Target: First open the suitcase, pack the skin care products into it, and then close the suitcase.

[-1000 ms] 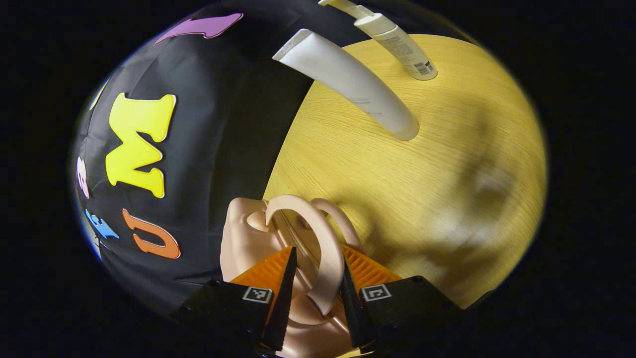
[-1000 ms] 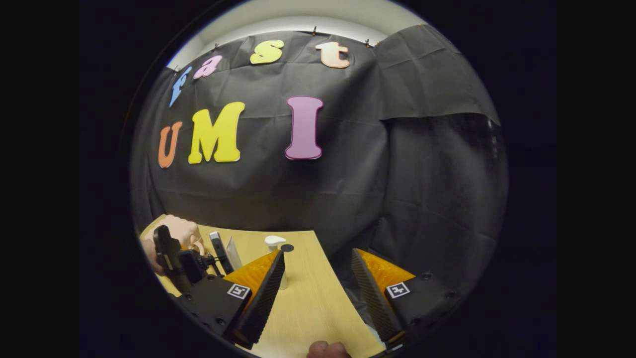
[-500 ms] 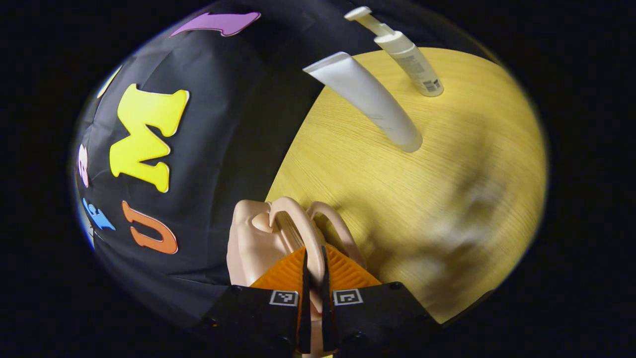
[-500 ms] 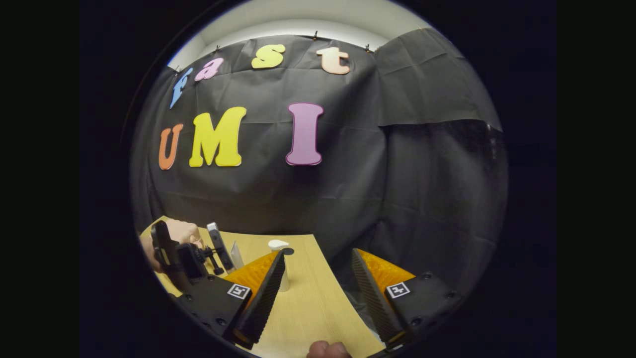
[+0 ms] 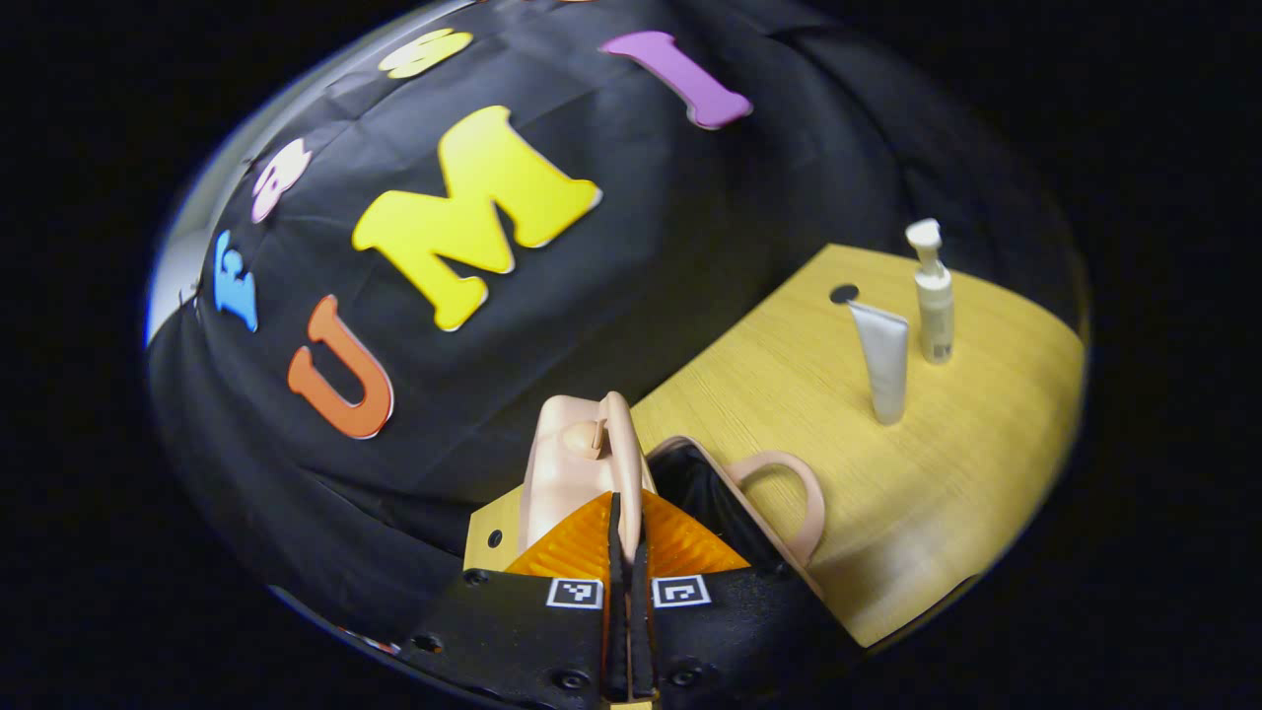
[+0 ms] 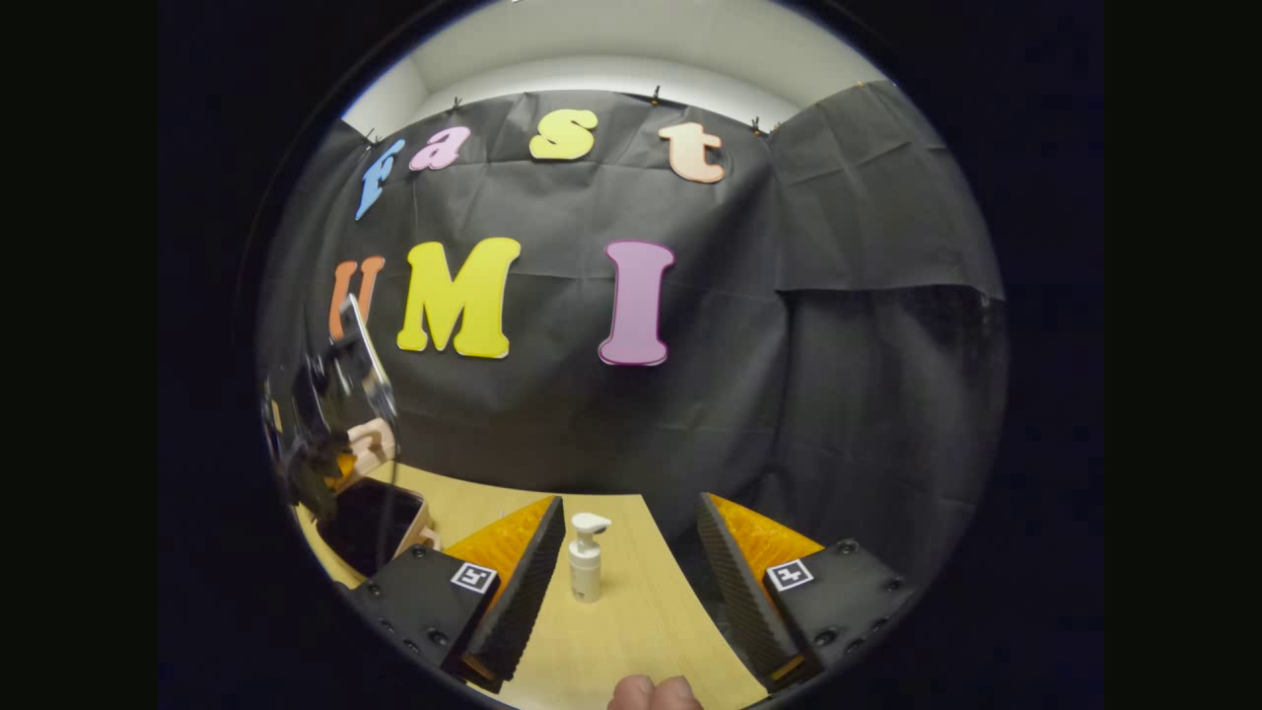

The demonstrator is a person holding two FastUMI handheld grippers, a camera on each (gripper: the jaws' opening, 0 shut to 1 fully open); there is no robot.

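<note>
A small pink suitcase [image 5: 567, 473] lies at the table's left end, its lid raised and its dark inside [image 5: 700, 493] showing. My left gripper [image 5: 626, 513] is shut on the lid's handle [image 5: 618, 444]. The lower half's handle [image 5: 794, 493] hangs free beside it. A white tube [image 5: 882, 360] and a white pump bottle [image 5: 934, 306] stand upright farther along the table. In the right gripper view, the right gripper [image 6: 631, 537] is open and holds nothing, with the pump bottle [image 6: 586, 557] standing beyond its fingers. The open suitcase [image 6: 370, 518] and the blurred left gripper [image 6: 330, 414] are at the far left.
The wooden table [image 5: 789, 394] ends close behind the suitcase at the black cloth wall. A small dark hole [image 5: 844, 293] sits in the tabletop near the tube. A person's fingertip [image 6: 656, 692] shows at the bottom of the right gripper view.
The left gripper shut on the lid's handle and swung the lid up, so the suitcase now stands open. The right gripper stayed open and shifted slightly.
</note>
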